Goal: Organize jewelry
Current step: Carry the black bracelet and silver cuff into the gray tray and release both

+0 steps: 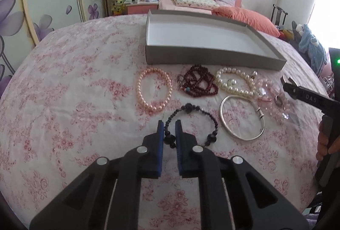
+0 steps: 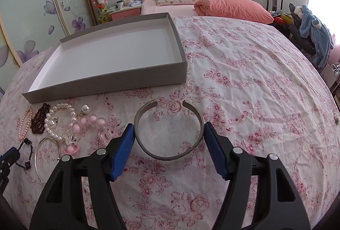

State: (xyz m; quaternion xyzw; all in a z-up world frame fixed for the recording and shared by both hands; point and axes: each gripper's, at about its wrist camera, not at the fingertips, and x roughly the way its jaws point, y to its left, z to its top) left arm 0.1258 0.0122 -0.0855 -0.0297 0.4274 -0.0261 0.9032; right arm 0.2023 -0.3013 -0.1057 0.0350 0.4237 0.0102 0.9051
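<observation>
In the left wrist view, the left gripper (image 1: 169, 127) sits at the lower centre of the frame, its blue pads close together with one side of the black bead bracelet (image 1: 192, 123) running between them; the pads look pressed on the beads, clamped on that strand. The rest of the bracelet loops out to the right over the floral bedsheet (image 1: 74, 102). Above it, across the middle of the frame, lie a pink pearl bracelet (image 1: 154, 88), a dark red bead bracelet (image 1: 198, 81) and a white pearl bracelet (image 1: 235, 82). A thin silver bangle (image 1: 242, 117) lies right of the black bracelet, and a pink glass bead bracelet (image 1: 272, 98) lies at the right of the row. The grey cardboard box lid (image 1: 212, 58), white inside, stands above the row, at upper centre.

In the right wrist view, the right gripper (image 2: 169, 134) is at lower centre with its pads spread wide apart, one on each side of an open silver cuff bangle (image 2: 167, 155). The cuff lies flat on the sheet with its gap toward the top of the frame. The pad tips sit just beside the cuff's outer sides; whether they touch it I cannot tell. The box lid (image 2: 106, 83) fills the upper left, and the other jewelry is clustered at the left edge, below the lid
</observation>
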